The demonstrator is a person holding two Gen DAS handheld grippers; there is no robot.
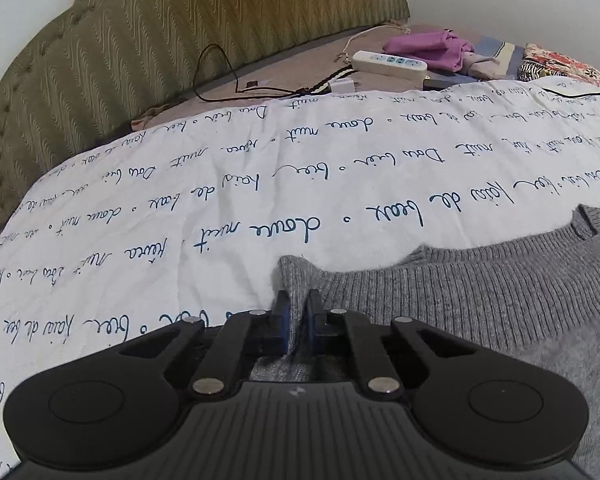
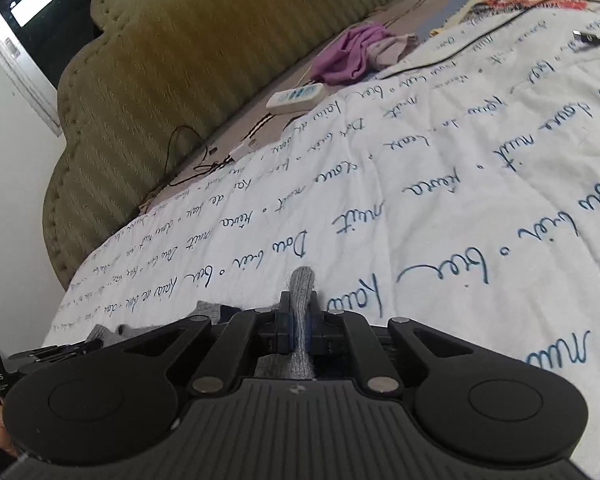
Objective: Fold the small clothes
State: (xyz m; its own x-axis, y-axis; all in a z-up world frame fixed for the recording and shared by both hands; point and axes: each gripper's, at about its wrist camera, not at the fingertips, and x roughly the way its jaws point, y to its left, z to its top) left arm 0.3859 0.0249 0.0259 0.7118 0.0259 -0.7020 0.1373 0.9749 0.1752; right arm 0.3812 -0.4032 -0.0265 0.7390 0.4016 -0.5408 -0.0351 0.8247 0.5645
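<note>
A grey ribbed knit garment (image 1: 480,280) lies on a white bedspread with blue handwriting (image 1: 220,184). My left gripper (image 1: 297,304) is shut on the garment's left corner, low over the bedspread. My right gripper (image 2: 299,308) is shut on a bunched strip of the same grey knit (image 2: 302,284), which sticks up between the fingers. More grey knit (image 2: 140,328) trails to the left behind the right gripper. The bedspread also fills the right wrist view (image 2: 460,184).
An olive padded headboard (image 1: 140,40) stands behind the bed. A white power strip (image 1: 388,63), black cables (image 1: 220,80) and a purple cloth (image 1: 428,50) lie along the bed's far edge. Patterned fabric (image 1: 556,64) lies at the far right.
</note>
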